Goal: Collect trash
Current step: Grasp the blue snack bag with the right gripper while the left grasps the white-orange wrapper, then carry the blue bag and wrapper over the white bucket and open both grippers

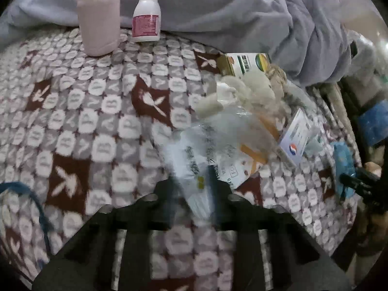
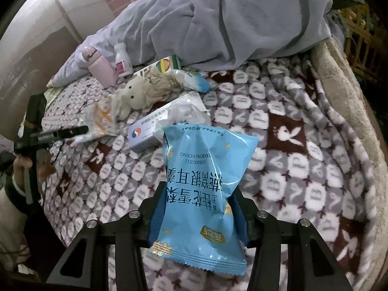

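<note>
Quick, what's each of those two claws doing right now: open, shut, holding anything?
Left gripper: shut on a clear wrapper.
Right gripper: shut on a blue snack bag.

1. In the left wrist view, the clear wrapper [image 1: 201, 169] between the left gripper's [image 1: 191, 186] fingers is smeared by motion blur; its print cannot be read.
2. The pink bottle's [image 1: 99, 21] top is cut off by the upper edge.
3. The blue snack bag [image 2: 201, 194] hides the right gripper's [image 2: 197, 208] inner pads.
4. The green-and-yellow box [image 1: 245, 65] is partly covered by the plush toy [image 1: 242, 92].
5. The small white box's [image 2: 155, 131] lettering is too small to read.
</note>
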